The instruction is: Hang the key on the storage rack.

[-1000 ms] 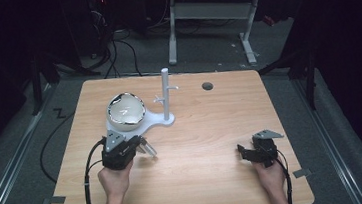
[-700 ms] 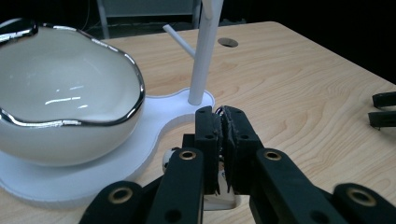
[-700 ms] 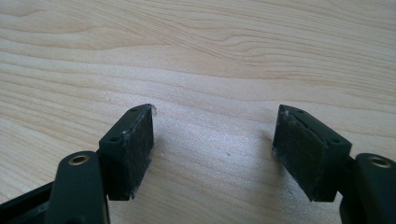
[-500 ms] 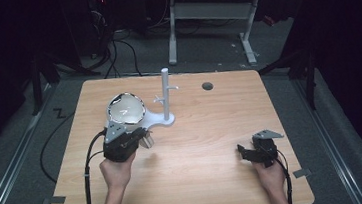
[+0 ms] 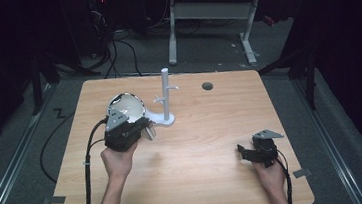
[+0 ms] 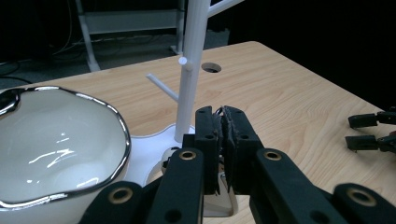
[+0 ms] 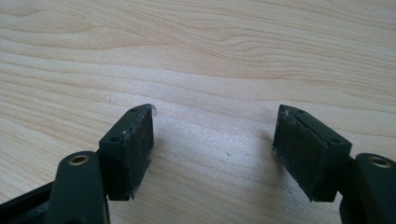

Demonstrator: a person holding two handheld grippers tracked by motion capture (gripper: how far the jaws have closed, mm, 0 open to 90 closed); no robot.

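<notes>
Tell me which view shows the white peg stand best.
The high view: the whole stand shows there, from base to top, beside the bowl on the table. The left gripper view is closer, showing its post and pegs, but cuts off the top. The right gripper view looks at bare wood.

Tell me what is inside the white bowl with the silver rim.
The bowl looks empty: the left gripper view shows bare glossy white inside with light reflections. Its lowest near part is cut off by the rim and the left gripper, whose jaws are shut beside the white stand.

1 bowl [image 5: 126, 106] (silver-rimmed), 1 white rack [image 5: 166, 97], 2 grippers
</notes>
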